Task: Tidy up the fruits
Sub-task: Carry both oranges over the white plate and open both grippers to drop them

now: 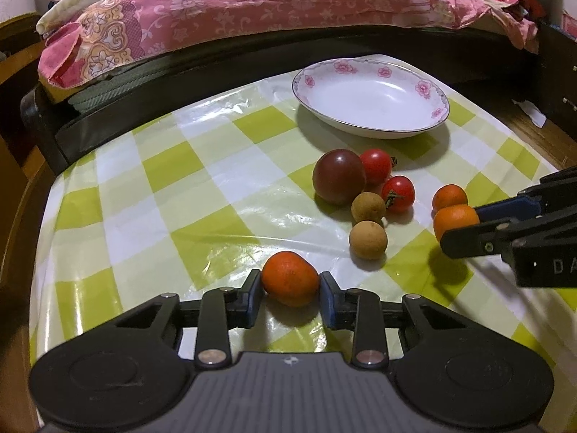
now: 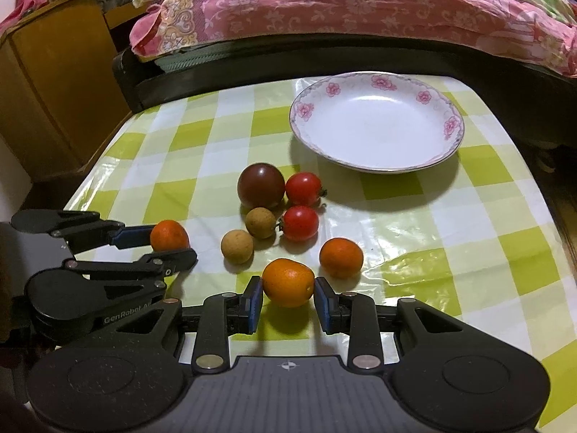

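Three oranges (image 2: 287,287), two longans (image 2: 237,251), two tomatoes (image 2: 300,222)

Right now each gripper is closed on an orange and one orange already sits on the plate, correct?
Not quite: the plate holds nothing. The third orange lies on the table, as the right wrist view shows. The left gripper and right gripper each do grip an orange.

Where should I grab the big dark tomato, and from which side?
Grip the dark tomato across its widest middle, coming from above. A red tomato and a brown fruit crowd its right and near sides; its left side looks free.
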`<state>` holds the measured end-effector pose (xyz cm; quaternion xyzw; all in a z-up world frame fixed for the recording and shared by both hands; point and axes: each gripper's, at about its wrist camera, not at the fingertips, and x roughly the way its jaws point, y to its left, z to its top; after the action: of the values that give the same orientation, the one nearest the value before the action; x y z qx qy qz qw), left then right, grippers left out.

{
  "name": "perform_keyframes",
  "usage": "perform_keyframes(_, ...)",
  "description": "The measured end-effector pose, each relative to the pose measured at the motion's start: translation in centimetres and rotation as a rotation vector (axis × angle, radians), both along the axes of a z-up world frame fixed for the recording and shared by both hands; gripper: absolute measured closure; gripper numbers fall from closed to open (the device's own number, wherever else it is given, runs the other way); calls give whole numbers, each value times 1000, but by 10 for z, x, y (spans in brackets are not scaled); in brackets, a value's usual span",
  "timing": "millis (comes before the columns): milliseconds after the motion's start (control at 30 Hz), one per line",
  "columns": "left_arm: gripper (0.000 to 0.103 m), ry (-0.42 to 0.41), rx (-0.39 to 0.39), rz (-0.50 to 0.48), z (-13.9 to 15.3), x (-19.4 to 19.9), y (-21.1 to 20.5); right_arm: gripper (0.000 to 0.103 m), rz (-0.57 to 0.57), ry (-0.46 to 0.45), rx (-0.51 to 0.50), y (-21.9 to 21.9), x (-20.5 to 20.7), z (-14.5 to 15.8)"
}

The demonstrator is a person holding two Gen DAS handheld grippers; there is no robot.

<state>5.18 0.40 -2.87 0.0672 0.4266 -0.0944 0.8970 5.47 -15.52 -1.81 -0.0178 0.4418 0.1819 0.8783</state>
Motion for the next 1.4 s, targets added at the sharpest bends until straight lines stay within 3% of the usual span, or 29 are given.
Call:
perform_keyframes(233,62,-9,-53,-12,13,4,-6,76,-25,-31,9,-7,6,9)
perform_keyframes(567,62,-59,-115,-68,36,50,-32,76,-69,-88,13,-20,35,24)
perform_keyframes(933,63,-78,-89,-97,30,106,-58,76,-86,-120,-27,-33,81,21)
perform_keyframes(1400,63,-102,-36,-118,25,125,-68,75,-91,-117,-40,-44,112,10)
